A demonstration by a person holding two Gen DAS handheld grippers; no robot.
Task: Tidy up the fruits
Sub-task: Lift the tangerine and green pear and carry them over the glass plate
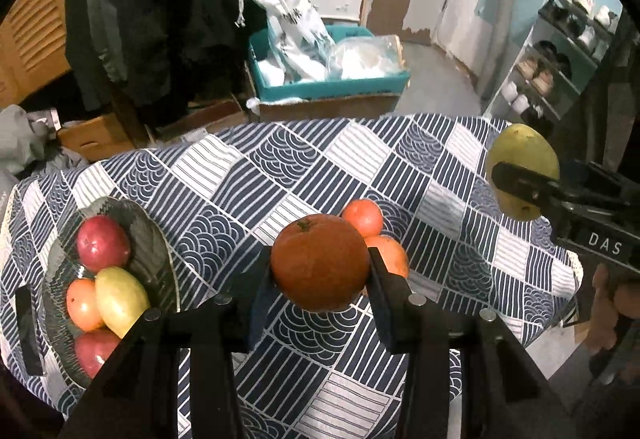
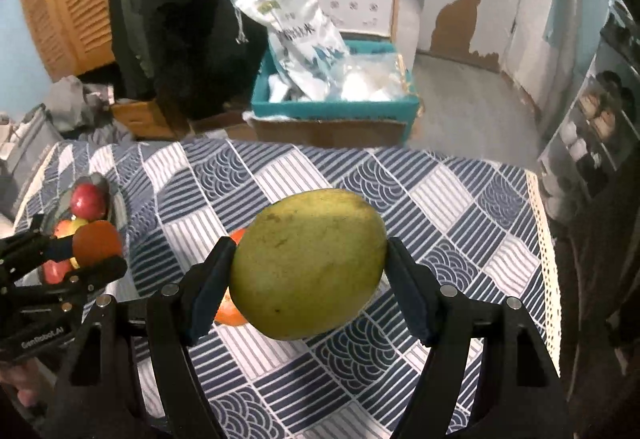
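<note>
Left wrist view: left tongs (image 1: pixel 320 271) pinch an orange (image 1: pixel 319 261); right tongs (image 2: pixel 308 279) clamp what looks like a green mango (image 2: pixel 308 263) above the desk (image 2: pixel 460 199).

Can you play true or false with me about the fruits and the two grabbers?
1. The left gripper is holding an orange. True.
2. The right gripper is empty. False: it is clamped on a big yellow-green mango.
3. The glass bowl has no fruit in it. False: it holds red apples, an orange fruit and a yellow-green one.
4. Two small orange fruits lie on the tablecloth behind the held orange. True.
5. The tablecloth is plain red. False: it is blue and white, with stripes and wave patterns.
</note>
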